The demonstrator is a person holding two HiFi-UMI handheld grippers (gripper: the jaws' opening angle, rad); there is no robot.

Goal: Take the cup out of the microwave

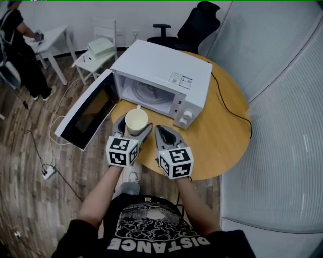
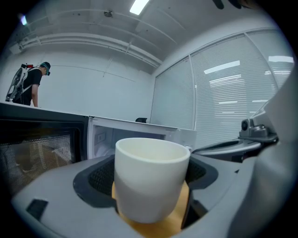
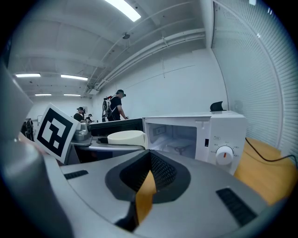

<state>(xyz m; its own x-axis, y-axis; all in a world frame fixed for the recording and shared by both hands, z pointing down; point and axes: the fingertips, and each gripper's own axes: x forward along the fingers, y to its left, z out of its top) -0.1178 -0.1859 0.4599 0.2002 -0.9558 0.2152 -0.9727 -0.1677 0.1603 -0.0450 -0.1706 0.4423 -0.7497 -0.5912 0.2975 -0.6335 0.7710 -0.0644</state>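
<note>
Left tool (image 1: 135,126) clamps smooth cylindrical cream cup (image 2: 151,179); right tool (image 1: 160,130) closed.

Wood floor (image 1: 35,201), round table (image 1: 222,136), black chair (image 1: 194,27), blinds (image 1: 282,126).

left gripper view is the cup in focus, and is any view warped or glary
Left gripper view: the cup is fairly sharp, no glare, lower half shaded; corners go black and the blinds bow. Right gripper view: ceiling lights blow out white, same fisheye bend. Head view: the blinds curve too.
</note>
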